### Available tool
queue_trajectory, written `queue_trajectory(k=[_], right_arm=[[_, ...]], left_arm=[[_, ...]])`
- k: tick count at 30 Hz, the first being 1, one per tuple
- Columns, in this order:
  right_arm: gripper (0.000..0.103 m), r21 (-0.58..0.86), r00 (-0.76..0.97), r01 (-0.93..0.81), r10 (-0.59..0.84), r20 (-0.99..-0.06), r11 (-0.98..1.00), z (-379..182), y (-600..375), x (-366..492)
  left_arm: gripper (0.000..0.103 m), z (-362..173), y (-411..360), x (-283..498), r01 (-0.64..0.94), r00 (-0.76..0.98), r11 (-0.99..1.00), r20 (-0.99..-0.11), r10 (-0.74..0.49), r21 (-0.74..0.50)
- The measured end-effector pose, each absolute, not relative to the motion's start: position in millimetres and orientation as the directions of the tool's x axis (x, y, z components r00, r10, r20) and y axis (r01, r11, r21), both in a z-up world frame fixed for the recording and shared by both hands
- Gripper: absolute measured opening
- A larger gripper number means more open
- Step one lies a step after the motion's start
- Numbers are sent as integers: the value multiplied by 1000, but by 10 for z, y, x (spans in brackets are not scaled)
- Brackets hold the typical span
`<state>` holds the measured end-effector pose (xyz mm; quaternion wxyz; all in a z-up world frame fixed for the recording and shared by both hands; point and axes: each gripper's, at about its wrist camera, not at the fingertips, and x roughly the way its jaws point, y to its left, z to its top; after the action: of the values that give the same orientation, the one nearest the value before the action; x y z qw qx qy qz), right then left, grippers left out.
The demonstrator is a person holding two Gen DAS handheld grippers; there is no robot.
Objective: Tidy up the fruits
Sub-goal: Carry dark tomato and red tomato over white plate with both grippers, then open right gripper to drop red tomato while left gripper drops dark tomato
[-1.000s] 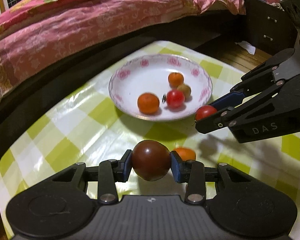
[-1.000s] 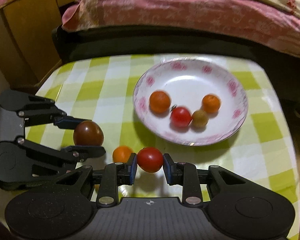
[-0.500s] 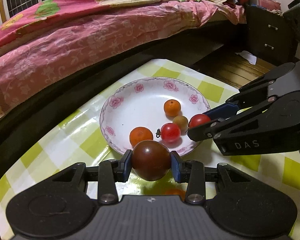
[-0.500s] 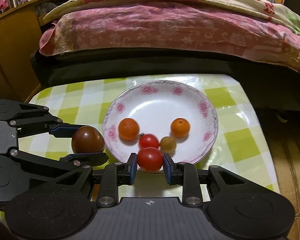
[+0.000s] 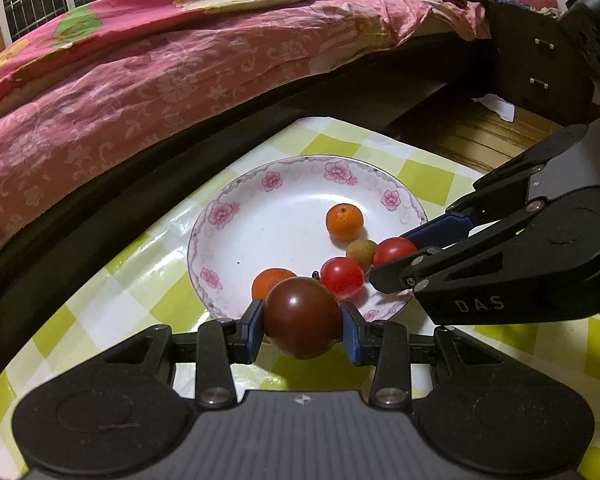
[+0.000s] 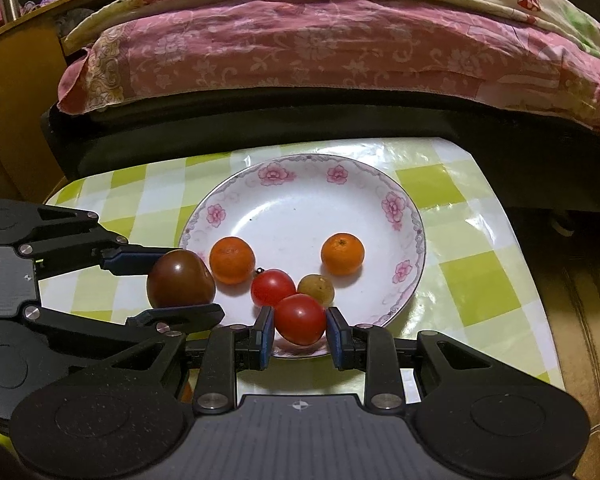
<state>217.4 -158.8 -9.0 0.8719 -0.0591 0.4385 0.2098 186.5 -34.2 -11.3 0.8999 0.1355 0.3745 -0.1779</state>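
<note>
Holding level and low, your left gripper (image 5: 302, 322) has its blue pads pinched on the dark brownish-red tomato (image 5: 302, 317), which sits right at the near rim of the plate (image 5: 236, 216). From the right wrist view you can see that same left gripper reaching in from the left, tomato just at the plate's left edge. Your right gripper (image 6: 300, 330) points straight ahead, jaws closed partway around the bright red tomato (image 6: 300, 319), carried just over the plate's near edge. In the left wrist view it comes in from the right, fingers angled toward the plate centre.

Count the fruit on the plate now: two oranges, one orange on the left (image 6: 232, 260) and one orange on the right (image 6: 342, 254); one loose red tomato (image 6: 272, 287) with a small stem; one small yellowish-brown fruit (image 6: 317, 289) touching it. That makes four resting, plus two tomatoes gripped.

Under it all lies the green-and-white checked tablecloth (image 6: 472, 280). Beyond the table edge a dark bed frame runs across, topped by the pink floral quilt (image 6: 300, 40).
</note>
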Motion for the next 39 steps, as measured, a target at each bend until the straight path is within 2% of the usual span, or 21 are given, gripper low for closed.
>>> queue_trajectory(k=[33, 39], right_arm=[[26, 73, 558, -416, 318, -766, 906, -194, -1569, 2336], [29, 72, 572, -412, 319, -755, 908, -141, -1599, 2323]], left_arm=[[49, -199, -368, 1947, 408, 677, 901, -711, -188, 150], [52, -154, -349, 1898, 409, 680, 901, -708, -193, 147]])
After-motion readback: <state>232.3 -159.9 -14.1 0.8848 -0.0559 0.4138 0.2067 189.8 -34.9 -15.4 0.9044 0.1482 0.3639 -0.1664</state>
